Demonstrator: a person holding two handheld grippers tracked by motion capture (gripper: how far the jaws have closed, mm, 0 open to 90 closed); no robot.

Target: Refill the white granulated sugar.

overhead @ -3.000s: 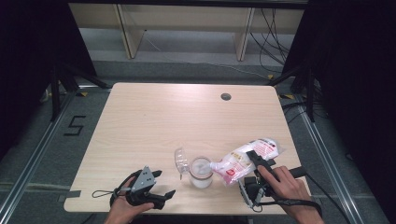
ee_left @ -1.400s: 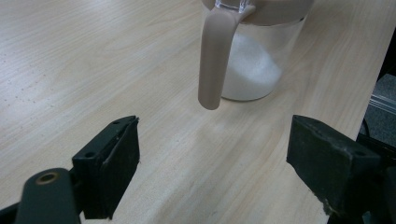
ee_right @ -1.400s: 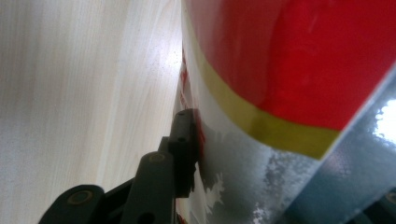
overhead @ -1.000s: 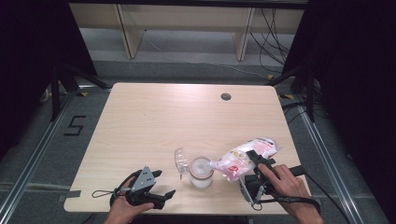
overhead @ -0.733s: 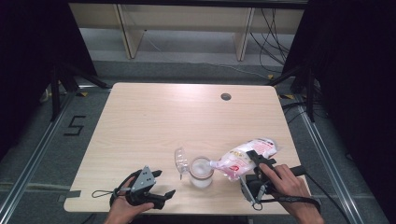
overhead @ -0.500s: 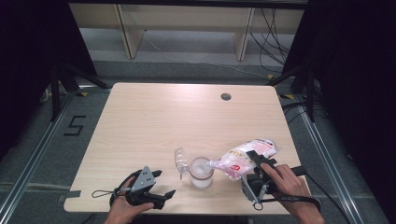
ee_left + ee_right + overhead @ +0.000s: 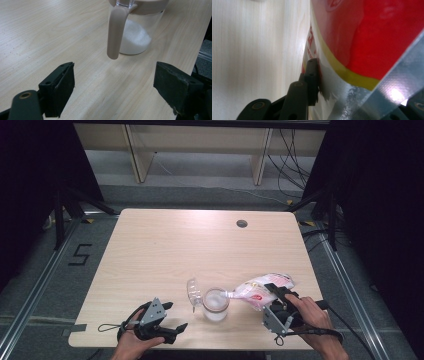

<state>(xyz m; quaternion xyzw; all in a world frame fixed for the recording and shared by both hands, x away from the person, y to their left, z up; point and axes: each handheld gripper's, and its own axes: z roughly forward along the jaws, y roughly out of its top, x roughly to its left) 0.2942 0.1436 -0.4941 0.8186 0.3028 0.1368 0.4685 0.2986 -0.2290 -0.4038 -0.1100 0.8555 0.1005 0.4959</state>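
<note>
- Sugar bag [image 7: 260, 290] — a clear plastic pouch with red, yellow and white print — lies tilted at the near right of the wooden table [image 7: 175, 245], its narrow mouth end reaching left to the rim of the jar [image 7: 216, 304].
- Right gripper [image 7: 278, 296] is clamped on the bag's right end; in the right gripper view one black pad [image 7: 312, 77] presses flat against the plastic just below the yellow band, with the red panel above it, and the other jaw sits at the bottom right corner behind the film.
- The person's right hand [image 7: 312, 312] wraps the gripper body, and a cable trails off toward the table's near right edge.
- The jar is a clear glass container with a pale pinkish-beige rim; it stands upright near the front edge of the table, between the two grippers, and white granules [image 7: 135, 40] lie heaped in its bottom.
- A beige strap-like handle [image 7: 115, 32] hangs down the jar's side, seen close up in the left gripper view.
- Just left of the jar lies a clear lid [image 7: 193, 292], tipped on the table beside it.
- Left gripper [image 7: 173, 316] rests at the near left of the table in the person's left hand [image 7: 134, 340] — its jaws stand wide apart with nothing between them, pointing toward the jar and apart from it.
- A small dark round grommet [image 7: 242, 223] sits in the tabletop near the far edge, well apart from everything else.
</note>
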